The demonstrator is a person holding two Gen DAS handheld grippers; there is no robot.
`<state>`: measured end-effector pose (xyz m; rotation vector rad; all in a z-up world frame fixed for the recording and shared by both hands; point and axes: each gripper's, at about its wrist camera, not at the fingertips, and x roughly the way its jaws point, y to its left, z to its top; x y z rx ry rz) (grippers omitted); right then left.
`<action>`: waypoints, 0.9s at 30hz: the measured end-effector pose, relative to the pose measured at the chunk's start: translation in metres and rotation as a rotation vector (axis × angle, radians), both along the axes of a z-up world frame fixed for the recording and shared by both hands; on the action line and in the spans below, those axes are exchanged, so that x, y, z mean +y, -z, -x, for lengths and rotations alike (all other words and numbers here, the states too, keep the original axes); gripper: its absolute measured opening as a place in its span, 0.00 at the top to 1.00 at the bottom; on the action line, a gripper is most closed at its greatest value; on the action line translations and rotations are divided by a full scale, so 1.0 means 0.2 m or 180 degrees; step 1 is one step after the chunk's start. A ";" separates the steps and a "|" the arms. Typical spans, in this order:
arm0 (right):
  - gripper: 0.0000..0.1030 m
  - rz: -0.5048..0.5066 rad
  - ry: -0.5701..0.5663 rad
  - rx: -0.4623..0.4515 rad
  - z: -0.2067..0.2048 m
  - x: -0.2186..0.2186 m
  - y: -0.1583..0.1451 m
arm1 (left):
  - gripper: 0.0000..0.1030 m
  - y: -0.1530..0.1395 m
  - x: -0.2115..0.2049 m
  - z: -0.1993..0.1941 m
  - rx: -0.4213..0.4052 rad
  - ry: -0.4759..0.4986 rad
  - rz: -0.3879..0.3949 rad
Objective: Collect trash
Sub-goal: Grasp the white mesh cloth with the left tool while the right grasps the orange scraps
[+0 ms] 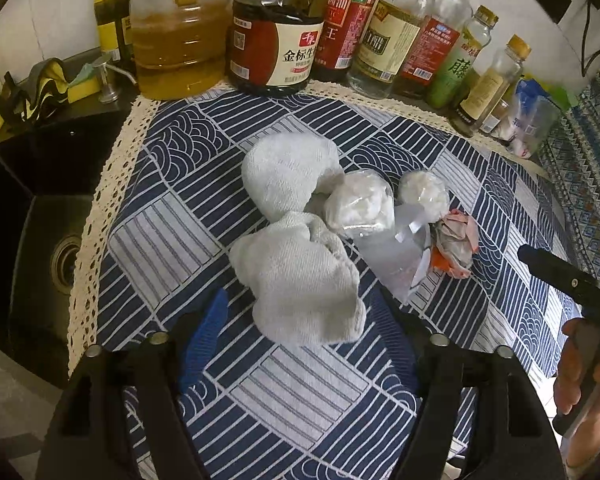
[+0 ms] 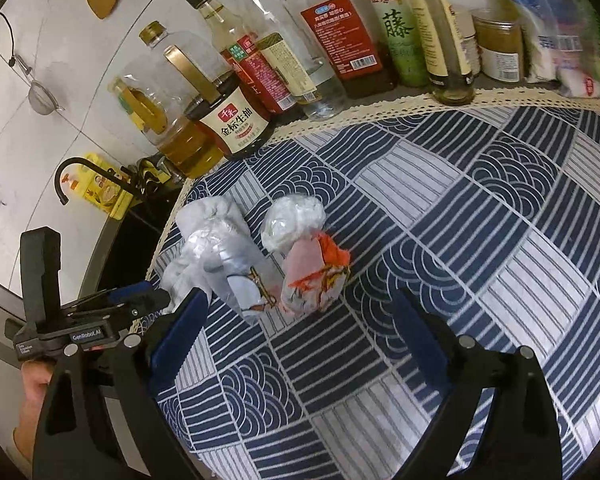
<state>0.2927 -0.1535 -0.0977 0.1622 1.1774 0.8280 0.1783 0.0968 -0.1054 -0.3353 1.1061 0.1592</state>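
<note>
A crumpled white cloth [image 1: 296, 248] lies mid-table on the blue patterned tablecloth [image 1: 300, 392]. Beside it are two clear bags stuffed with white paper [image 1: 360, 204], [image 1: 424, 192], a flat clear plastic bag [image 1: 404, 260] and a crumpled orange-pink wrapper [image 1: 456, 244]. My left gripper [image 1: 300, 332] is open, and the cloth's near end lies between its fingertips without the pads pressing on it. My right gripper [image 2: 300, 320] is open just short of the wrapper [image 2: 316, 276], with a paper-filled bag [image 2: 292, 224] behind it. The left gripper [image 2: 148, 300] shows at the left of the right wrist view.
A row of oil, soy sauce and vinegar bottles [image 1: 272, 52] lines the back edge. A black sink [image 1: 48, 248] with a faucet [image 2: 72, 176] lies left of the cloth's lace border. Packets [image 2: 560, 28] stand at the back right. A hand [image 1: 584, 368] holds the right gripper's handle.
</note>
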 end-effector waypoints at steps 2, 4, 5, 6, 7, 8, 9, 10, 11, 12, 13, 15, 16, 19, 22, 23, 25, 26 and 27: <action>0.10 0.0003 -0.0026 0.0015 -0.02 0.02 0.02 | 0.27 0.02 0.00 -0.03 0.0028 -0.0001 -0.0010; 0.12 0.0031 -0.0041 0.0034 -0.04 0.03 0.04 | 0.27 0.03 0.00 -0.05 0.0064 -0.0005 -0.0014; 0.12 0.0032 -0.0048 0.0052 -0.05 0.04 0.05 | 0.27 0.04 0.00 -0.06 0.0078 -0.0005 -0.0022; 0.13 0.0049 -0.0053 0.0065 -0.06 0.05 0.06 | 0.27 0.05 0.00 -0.07 0.0089 -0.0007 -0.0030; 0.13 0.0062 -0.0053 0.0077 -0.06 0.06 0.07 | 0.27 0.06 0.00 -0.08 0.0105 -0.0006 -0.0027; 0.13 0.0071 -0.0058 0.0091 -0.07 0.07 0.08 | 0.27 0.07 0.00 -0.09 0.0122 -0.0009 -0.0027; 0.14 0.0086 -0.0068 0.0107 -0.08 0.08 0.09 | 0.27 0.07 0.00 -0.10 0.0130 -0.0010 -0.0029; 0.17 0.0103 -0.0077 0.0113 -0.08 0.09 0.10 | 0.27 0.08 0.00 -0.10 0.0135 -0.0005 -0.0031; 0.19 0.0119 -0.0092 0.0114 -0.09 0.10 0.11 | 0.28 0.09 0.00 -0.11 0.0146 0.0001 -0.0033; 0.21 0.0141 -0.0109 0.0117 -0.09 0.11 0.12 | 0.29 0.09 0.00 -0.11 0.0161 -0.0001 -0.0037; 0.23 0.0172 -0.0122 0.0137 -0.10 0.12 0.14 | 0.29 0.10 0.00 -0.11 0.0168 -0.0005 -0.0038; 0.26 0.0191 -0.0145 0.0173 -0.10 0.13 0.16 | 0.32 0.11 0.01 -0.12 0.0180 -0.0018 -0.0032; 0.26 0.0206 -0.0155 0.0174 -0.11 0.14 0.17 | 0.35 0.12 0.02 -0.12 0.0195 -0.0012 -0.0014; 0.31 0.0244 -0.0177 0.0160 -0.11 0.16 0.20 | 0.40 0.13 0.02 -0.12 0.0201 0.0010 -0.0001; 0.39 0.0278 -0.0211 0.0190 -0.11 0.18 0.22 | 0.46 0.14 0.01 -0.12 0.0200 0.0030 0.0017; 0.39 0.0283 -0.0212 0.0186 -0.11 0.18 0.22 | 0.47 0.14 0.01 -0.12 0.0195 0.0040 0.0022; 0.47 0.0295 -0.0216 0.0190 -0.11 0.19 0.23 | 0.52 0.14 0.01 -0.12 0.0183 0.0047 0.0034; 0.49 0.0308 -0.0223 0.0208 -0.11 0.19 0.24 | 0.55 0.14 0.01 -0.12 0.0175 0.0059 0.0044; 0.52 0.0306 -0.0218 0.0200 -0.11 0.18 0.24 | 0.57 0.14 0.01 -0.11 0.0169 0.0069 0.0043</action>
